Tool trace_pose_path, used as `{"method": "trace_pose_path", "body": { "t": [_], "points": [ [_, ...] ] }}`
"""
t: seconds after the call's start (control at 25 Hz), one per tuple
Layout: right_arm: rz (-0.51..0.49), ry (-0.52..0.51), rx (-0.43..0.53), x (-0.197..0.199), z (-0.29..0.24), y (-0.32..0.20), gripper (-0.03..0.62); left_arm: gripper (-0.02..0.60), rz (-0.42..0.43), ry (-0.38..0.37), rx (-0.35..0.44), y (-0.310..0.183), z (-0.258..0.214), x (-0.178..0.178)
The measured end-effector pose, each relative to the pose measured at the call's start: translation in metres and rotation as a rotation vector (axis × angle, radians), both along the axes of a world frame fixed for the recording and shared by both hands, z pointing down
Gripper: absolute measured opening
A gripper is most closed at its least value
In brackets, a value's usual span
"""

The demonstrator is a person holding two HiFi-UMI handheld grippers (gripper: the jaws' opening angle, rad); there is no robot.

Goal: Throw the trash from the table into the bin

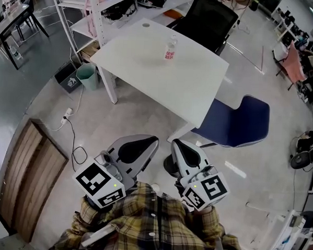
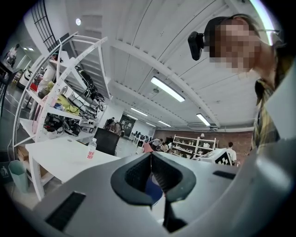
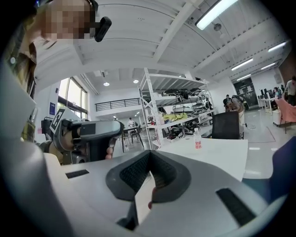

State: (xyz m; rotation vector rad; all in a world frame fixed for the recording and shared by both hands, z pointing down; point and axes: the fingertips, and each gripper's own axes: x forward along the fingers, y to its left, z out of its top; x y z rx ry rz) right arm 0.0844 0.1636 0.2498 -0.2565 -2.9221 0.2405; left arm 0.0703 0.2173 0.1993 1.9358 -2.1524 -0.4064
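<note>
Bottle (image 1: 171, 48) stands upright toward the far side of the white table (image 1: 163, 88), well apart from both my grippers and ahead of them. The table is the largest thing in front of me, with a black office chair (image 1: 206, 20) behind it and a blue chair (image 1: 240, 121) at its near right corner. A teal bin (image 1: 87, 75) sits on the floor beside the table's left leg. My left gripper (image 1: 144, 141) and right gripper (image 1: 179, 145) are side by side close to me, each with its jaws pressed together on nothing. The bottle is small, clear plastic, with a pale cap and a red label.
</note>
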Motion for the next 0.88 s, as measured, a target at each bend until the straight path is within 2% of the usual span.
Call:
{"method": "trace_pose_path", "body": {
  "t": [0.2,0.4,0.88],
  "points": [
    [0.019,0.001,0.027,-0.082,-0.002,0.014,-0.002,0.011,0.026,-0.010,0.000,0.013,-0.004,-0.084],
    [0.081,0.010,0.021,-0.140,0.003,0.023,-0.002,0.011,0.051,-0.013,0.001,0.033,-0.002,-0.151],
    [0.226,0.054,0.018,-0.211,0.017,-0.007,-0.003,0.011,0.099,0.043,-0.007,0.035,0.019,-0.233]
  ]
}}
